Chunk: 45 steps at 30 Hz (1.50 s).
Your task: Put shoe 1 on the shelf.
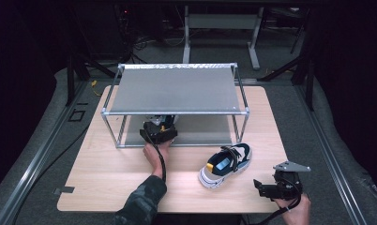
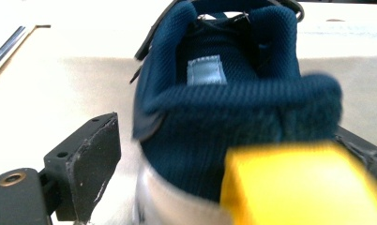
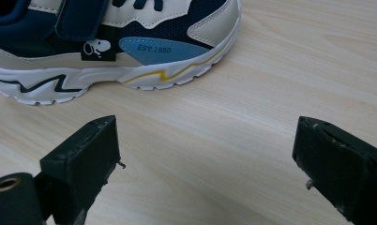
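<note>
Right gripper (image 3: 207, 164): two black jaws rise from bottom edge, set wide apart, nothing btwn them. Light wood-grain table (image 3: 280, 84) lies under and beyond jaws. Navy, cream and white sneaker (image 3: 111, 47) w/ light-blue side patch, yellow midsole line and navy strap lies at top left, sole on table, well clear of jaws.

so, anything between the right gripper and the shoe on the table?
Nothing visible. The right gripper stands open over bare light-wood tabletop, and the navy, cream and white strap sneaker lies just ahead of its black fingers, with no object in the gap.
</note>
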Available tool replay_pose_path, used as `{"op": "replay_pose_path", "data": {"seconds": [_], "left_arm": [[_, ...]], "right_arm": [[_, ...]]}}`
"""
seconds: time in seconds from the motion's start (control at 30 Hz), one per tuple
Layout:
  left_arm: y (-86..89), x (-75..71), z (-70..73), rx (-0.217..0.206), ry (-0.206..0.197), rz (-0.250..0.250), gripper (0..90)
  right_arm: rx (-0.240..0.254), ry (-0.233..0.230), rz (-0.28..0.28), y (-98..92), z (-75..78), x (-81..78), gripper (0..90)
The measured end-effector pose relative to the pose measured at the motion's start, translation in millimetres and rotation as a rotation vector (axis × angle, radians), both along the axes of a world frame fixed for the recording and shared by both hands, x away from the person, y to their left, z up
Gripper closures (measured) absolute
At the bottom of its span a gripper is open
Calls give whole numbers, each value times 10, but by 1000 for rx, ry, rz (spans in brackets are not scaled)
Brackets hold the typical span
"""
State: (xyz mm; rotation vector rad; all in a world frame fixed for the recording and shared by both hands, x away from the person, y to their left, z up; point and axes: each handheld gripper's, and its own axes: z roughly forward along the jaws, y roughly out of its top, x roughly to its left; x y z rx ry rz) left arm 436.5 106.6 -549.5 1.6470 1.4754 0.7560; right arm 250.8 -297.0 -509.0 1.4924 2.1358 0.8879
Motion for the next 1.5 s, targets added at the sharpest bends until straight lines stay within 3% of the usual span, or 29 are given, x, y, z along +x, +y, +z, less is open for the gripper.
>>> {"op": "replay_pose_path", "data": {"seconds": [0.03,0.07,0.13,0.3,0.43,0.93,1.0,1.07,1.37,1.5], "left_arm": [[15,-28,-4,-24,-6,-3,81],[25,-67,3,-5,-2,32,81],[66,-128,11,-28,-16,20,78],[157,-291,77,-6,-25,-29,66],[236,-424,97,21,-5,-72,52],[639,-930,150,75,17,-140,9],[708,-990,157,81,32,-153,5],[748,-1035,159,97,43,-166,0],[963,-1264,150,116,63,-176,0],[1064,-1329,146,120,93,-173,0]], "right_arm": [[-7,7,5,4,10,-2,69],[-2,-7,-2,22,11,-1,69],[-6,-5,0,27,19,1,69],[15,-4,11,61,54,11,66],[27,-9,19,104,66,29,65],[43,-19,33,302,199,131,72],[61,-15,49,327,209,156,76],[45,-15,46,381,230,183,77],[40,-6,81,469,266,274,81],[45,1,86,499,284,320,88]]}}
